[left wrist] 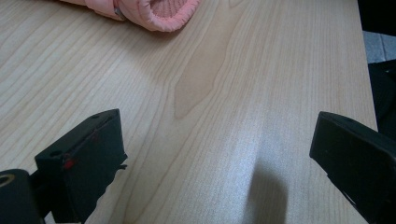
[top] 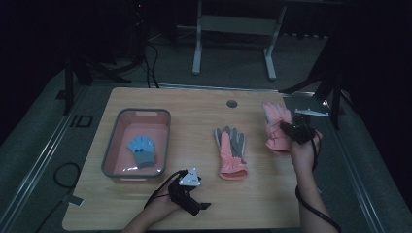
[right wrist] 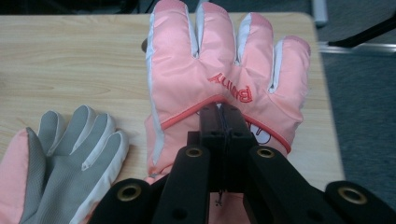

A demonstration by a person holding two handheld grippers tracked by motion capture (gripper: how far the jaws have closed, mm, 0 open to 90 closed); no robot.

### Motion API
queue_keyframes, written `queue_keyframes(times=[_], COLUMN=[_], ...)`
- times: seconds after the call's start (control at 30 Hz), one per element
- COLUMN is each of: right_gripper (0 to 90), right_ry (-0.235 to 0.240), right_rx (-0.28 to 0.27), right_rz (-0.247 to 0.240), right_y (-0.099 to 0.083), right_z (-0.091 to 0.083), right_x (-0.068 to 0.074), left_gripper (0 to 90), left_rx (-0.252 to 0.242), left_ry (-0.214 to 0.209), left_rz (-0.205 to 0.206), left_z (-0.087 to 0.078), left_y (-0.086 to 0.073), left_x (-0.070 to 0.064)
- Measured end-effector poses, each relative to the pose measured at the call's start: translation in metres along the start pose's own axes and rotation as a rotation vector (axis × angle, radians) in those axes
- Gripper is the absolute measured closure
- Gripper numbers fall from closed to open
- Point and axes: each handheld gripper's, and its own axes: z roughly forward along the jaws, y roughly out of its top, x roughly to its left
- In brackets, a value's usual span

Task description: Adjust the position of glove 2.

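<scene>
Right gripper (right wrist: 220,122), jaws closed, pinches the pink glove (right wrist: 224,70) at the table's (top: 204,104) far right; fingers point away. Basket (top: 109,153) lies well left. Left gripper (top: 188,187), wide open and empty, is nearer the basket.

Pink glove (right wrist: 224,79), red lettering; pink-grey glove (top: 231,153); blue glove (top: 142,150); pink basin (top: 116,131).

High view overhead, far; gripper views low, close; all share table (top: 194,104).
</scene>
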Motion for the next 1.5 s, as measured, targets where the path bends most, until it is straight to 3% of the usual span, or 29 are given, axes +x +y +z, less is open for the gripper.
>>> queue_keyframes(times=[0.17, 0.37, 0.63, 0.67, 1.07, 1.3, 1.43, 1.5], right_gripper=[89.4, 89.4, 89.3, 89.3, 87.0, 79.6, 72.4, 70.8], right_ry=[-0.009, 0.001, -0.002, -0.019, -0.057, -0.017, 0.042, 0.041], right_rx=[-0.011, 0.014, 0.059, 0.067, 0.123, 0.136, 0.136, 0.139], right_rz=[0.017, 0.041, 0.035, 0.032, 0.048, 0.034, 0.007, -0.012], right_y=[-0.009, -0.028, -0.059, -0.062, -0.086, -0.084, -0.081, -0.082], right_z=[-0.023, -0.031, -0.019, -0.016, 0.018, 0.016, 0.008, 0.005], right_x=[0.001, 0.004, 0.017, 0.018, 0.015, 0.011, 0.008, 0.006], left_gripper=[3.3, 3.3, 3.3, 3.3, 3.3, 3.3, 3.3, 3.3], left_rx=[0.0, -0.001, 0.005, 0.003, 0.0, 0.001, 0.001, 0.003], left_ry=[-0.001, 0.0, 0.005, 0.003, 0.01, 0.01, 0.011, 0.01], left_rz=[0.006, 0.004, 0.014, 0.013, 0.016, 0.013, 0.008, 0.003], left_z=[0.0, -0.001, 0.0, 0.0, 0.0, 0.0, 0.0, 0.0], left_y=[0.0, 0.0, 0.0, 0.0, 0.0, -0.001, -0.001, -0.002], left_x=[-0.001, 0.0, -0.001, -0.001, -0.002, -0.001, -0.001, -0.001])
